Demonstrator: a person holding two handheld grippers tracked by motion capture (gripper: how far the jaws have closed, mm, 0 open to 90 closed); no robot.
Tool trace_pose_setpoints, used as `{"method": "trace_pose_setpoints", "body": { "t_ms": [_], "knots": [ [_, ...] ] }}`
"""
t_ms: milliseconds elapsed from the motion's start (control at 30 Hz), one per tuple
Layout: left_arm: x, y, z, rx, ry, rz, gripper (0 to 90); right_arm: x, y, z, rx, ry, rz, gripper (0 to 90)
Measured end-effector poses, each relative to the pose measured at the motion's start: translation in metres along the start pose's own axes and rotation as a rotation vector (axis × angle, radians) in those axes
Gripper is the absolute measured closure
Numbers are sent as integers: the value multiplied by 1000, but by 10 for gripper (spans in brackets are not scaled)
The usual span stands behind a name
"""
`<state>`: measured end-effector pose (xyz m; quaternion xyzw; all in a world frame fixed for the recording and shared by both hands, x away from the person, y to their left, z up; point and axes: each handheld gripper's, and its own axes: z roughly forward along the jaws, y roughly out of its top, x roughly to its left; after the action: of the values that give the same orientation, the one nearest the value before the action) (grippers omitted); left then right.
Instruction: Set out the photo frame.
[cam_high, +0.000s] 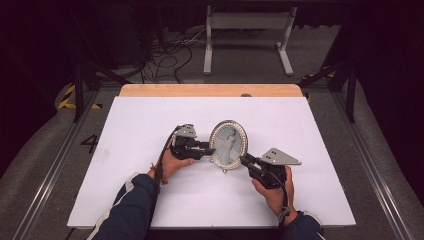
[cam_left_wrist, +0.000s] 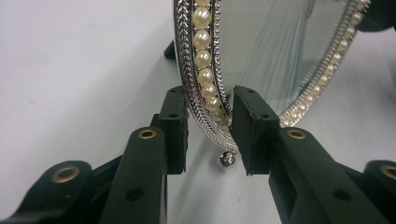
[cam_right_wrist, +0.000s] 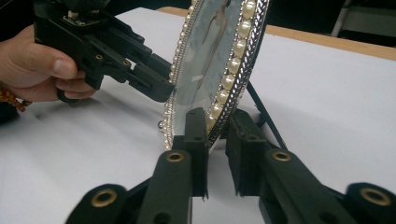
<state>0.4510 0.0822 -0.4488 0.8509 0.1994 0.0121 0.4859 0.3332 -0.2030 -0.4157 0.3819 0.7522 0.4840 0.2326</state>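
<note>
Writing: a "4" marked on the floor left of the desk.
Desk: white sheet over a wooden top.
Frame: oval pearl-rimmed picture frame upright mid-desk.
Left tongs: straddling its left rim, contact unclear.
Right tongs: pinching its right rim.
Room: dark, cables behind.

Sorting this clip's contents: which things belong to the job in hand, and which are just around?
In use: oval pearl-rimmed picture frame; left gripper; right gripper, both at its rim.
Just around: white table; grey stand; floor cables.
</note>
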Motion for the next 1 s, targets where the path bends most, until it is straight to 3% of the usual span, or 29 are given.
{"method": "trace_pose_setpoints", "body": {
  "t_ms": [567,733,1000],
  "knots": [
    [-17,-6,-14,48,79,34,712,-5,5,12,-14,4,33,766],
    [-20,-7,-15,53,84,24,712,-6,6,15,-16,-6,33,757],
    [-26,-8,-13,68,111,50,713,-11,9,20,-23,-15,33,746]
  ]
}}
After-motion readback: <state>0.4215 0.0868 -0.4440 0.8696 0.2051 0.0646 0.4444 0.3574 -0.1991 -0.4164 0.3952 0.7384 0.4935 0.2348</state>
